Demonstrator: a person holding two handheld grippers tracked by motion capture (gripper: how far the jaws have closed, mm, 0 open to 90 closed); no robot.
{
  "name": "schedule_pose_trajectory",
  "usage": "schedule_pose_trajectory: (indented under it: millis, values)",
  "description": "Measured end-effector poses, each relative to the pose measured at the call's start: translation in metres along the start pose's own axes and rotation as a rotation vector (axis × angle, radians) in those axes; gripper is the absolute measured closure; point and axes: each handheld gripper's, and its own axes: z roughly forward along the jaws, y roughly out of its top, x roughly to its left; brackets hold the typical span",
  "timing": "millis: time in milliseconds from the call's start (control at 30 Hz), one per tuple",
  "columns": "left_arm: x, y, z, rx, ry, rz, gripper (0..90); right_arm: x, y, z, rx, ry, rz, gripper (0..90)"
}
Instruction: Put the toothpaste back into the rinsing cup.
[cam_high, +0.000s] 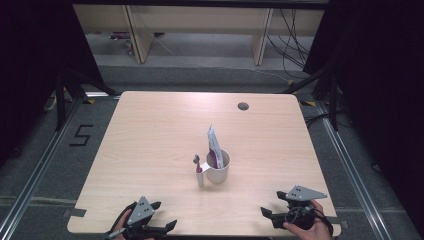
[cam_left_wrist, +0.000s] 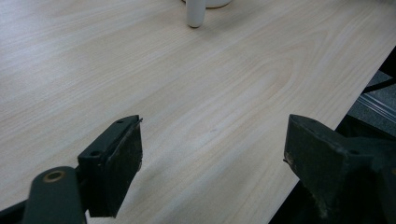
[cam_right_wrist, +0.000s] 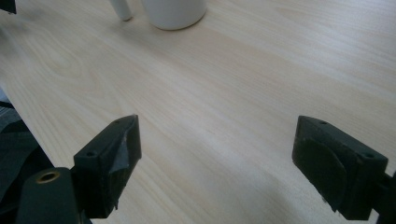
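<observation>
Both jaws stand wide and empty at the near edge of the tabletop, left gripper and right gripper facing the mid-table white cup, whose toothpaste tube looks light, squashy, best pinched mid-body.
</observation>
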Motion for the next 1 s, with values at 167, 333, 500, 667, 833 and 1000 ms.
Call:
schedule_pose_trajectory:
  millis: [167, 333, 500, 667, 833, 1000]
  values:
    - [-0.002, 0.000, 0.001, -0.015, -0.005, -0.021, 18.8, -0.001, -0.006, -0.003, 0.021, 0.004, 0.020, 16.5]
    - [-0.002, 0.000, 0.001, -0.007, -0.007, -0.023, 18.8, -0.001, -0.010, -0.006, 0.028, -0.020, 0.020, 16.5]
    - [-0.002, 0.000, 0.001, -0.007, -0.010, -0.022, 18.7, -0.002, -0.013, -0.009, 0.037, -0.034, 0.018, 16.5]
    - [-0.001, 0.000, 0.001, -0.009, -0.008, -0.018, 18.7, -0.003, -0.016, -0.011, 0.042, -0.046, 0.007, 16.5]
    - [-0.001, 0.000, 0.001, -0.013, -0.009, -0.018, 18.7, 0.000, -0.020, -0.013, 0.074, -0.056, 0.030, 16.5]
    - [-0.002, 0.000, 0.001, -0.011, -0.011, -0.018, 18.7, -0.001, -0.023, -0.016, 0.085, -0.064, -0.003, 16.5]
